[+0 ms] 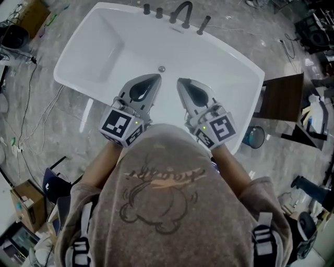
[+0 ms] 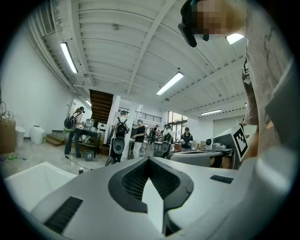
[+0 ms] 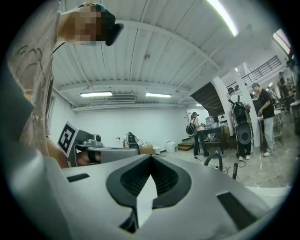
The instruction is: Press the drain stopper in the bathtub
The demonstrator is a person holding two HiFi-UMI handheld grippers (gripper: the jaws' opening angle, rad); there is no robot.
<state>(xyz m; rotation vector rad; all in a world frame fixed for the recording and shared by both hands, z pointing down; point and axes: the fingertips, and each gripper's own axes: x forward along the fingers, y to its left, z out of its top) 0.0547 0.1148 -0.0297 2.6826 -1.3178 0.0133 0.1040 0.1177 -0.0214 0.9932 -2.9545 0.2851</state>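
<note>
Two claws, both mine, both up at chest height over the bathtub (image 1: pixel 104 44). Nothing is pressed yet, as far as I can judge.

- Left claw (image 1: pixel 152 83): jaws closed tip to tip, nothing between them. Its own camera looks out across the room, not down at the tub.
- Right claw (image 1: pixel 183 85): same state, tips meeting, empty. It is aimed level too, with the faucet (image 1: pixel 182 13) off to its right side in the right gripper view.
- Drain stopper (image 1: pixel 162 68): small round metal disc on the white tub surface, below the faucet and near the tub's middle line. In the head view it sits just beyond the two claw tips, between them. Neither claw touches it; both hang well above.

Progress: I judge this to be the start. All the work is left: lower one claw into the tub, set its closed tips on the stopper, and push straight down. I cannot tell from here whether the stopper is up or down.

Containers: the bathtub is the only one in play. I see no water and no loose things in it, only the stopper. The basin slopes deeper toward the left end in the head view.
</note>
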